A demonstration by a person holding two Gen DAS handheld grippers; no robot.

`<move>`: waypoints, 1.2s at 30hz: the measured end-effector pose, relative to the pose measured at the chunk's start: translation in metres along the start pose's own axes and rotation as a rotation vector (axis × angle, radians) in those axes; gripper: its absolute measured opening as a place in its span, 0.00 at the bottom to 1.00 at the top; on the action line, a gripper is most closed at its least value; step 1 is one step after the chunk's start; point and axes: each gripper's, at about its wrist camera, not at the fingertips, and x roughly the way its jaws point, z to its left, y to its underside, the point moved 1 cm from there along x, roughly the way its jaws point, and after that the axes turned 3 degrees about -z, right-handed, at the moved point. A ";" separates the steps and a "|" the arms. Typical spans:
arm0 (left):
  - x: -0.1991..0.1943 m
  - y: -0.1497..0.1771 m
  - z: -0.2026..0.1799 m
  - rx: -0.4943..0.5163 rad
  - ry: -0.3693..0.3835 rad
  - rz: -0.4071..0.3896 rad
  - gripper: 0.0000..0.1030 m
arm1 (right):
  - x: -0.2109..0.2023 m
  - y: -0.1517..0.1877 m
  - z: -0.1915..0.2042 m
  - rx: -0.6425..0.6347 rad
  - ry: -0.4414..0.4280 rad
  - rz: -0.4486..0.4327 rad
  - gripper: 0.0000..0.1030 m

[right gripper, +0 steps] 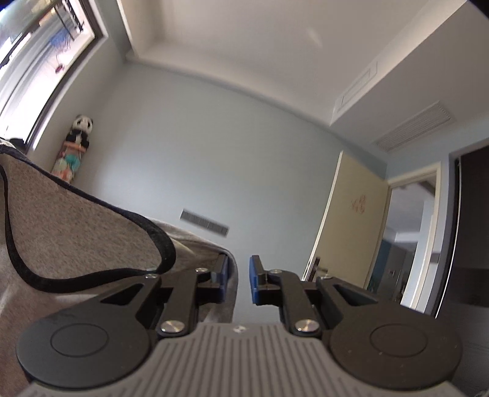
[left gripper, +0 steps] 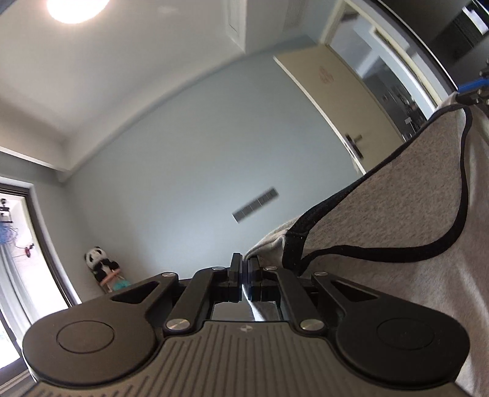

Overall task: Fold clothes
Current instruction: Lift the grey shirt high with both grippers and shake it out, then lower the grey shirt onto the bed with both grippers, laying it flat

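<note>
A grey shirt with black trim (left gripper: 397, 195) hangs stretched in the air between my two grippers, its neckline facing the cameras. My left gripper (left gripper: 244, 278) is shut on one shoulder edge of the shirt, the cloth pinched between the pads. In the left wrist view the other gripper (left gripper: 476, 91) shows at the far right, at the shirt's other end. In the right wrist view the grey shirt (right gripper: 76, 213) fills the left side. My right gripper (right gripper: 239, 281) has a narrow gap between its blue pads, with the shirt's edge lying against the left pad (right gripper: 222, 274).
Both cameras point up at a pale blue wall and ceiling. A panda toy (left gripper: 99, 265) sits in the corner by a window; it also shows in the right wrist view (right gripper: 80, 128). A cream door (right gripper: 351, 220) and a doorway stand to the right. A ceiling light (left gripper: 76, 9) is on.
</note>
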 end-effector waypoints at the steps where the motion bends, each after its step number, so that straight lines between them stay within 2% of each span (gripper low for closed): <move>1: 0.015 0.006 -0.006 0.012 0.011 0.021 0.02 | 0.014 0.010 0.003 0.003 -0.009 0.028 0.15; 7: 0.118 0.056 -0.047 0.070 0.112 0.188 0.02 | 0.106 0.078 0.026 -0.003 -0.076 0.204 0.15; 13: 0.208 0.123 -0.092 0.097 0.224 0.349 0.02 | 0.207 0.171 0.054 0.007 -0.134 0.402 0.14; 15: 0.237 0.146 -0.107 0.104 0.261 0.402 0.02 | 0.239 0.202 0.061 0.008 -0.112 0.454 0.01; 17: 0.266 0.169 -0.122 0.111 0.298 0.455 0.02 | 0.273 0.231 0.063 0.034 -0.102 0.511 0.01; 20: 0.307 0.203 -0.145 0.128 0.350 0.531 0.02 | 0.315 0.274 0.066 0.089 -0.132 0.629 0.01; 24: 0.336 0.241 -0.160 0.155 0.378 0.594 0.02 | 0.335 0.318 0.080 0.131 -0.226 0.724 0.01; 28: 0.354 0.270 -0.172 0.153 0.396 0.638 0.02 | 0.341 0.354 0.095 0.219 -0.339 0.794 0.07; 29: 0.357 0.275 -0.175 0.159 0.399 0.643 0.02 | 0.342 0.359 0.097 0.252 -0.362 0.799 0.10; 31: 0.361 0.284 -0.179 0.162 0.404 0.651 0.02 | 0.344 0.367 0.100 0.333 -0.399 0.805 0.27; 33: 0.361 0.290 -0.180 0.156 0.404 0.659 0.02 | 0.344 0.372 0.103 0.397 -0.417 0.818 0.29; 36: 0.360 0.296 -0.179 0.141 0.400 0.669 0.02 | 0.341 0.379 0.112 0.396 -0.418 0.872 0.28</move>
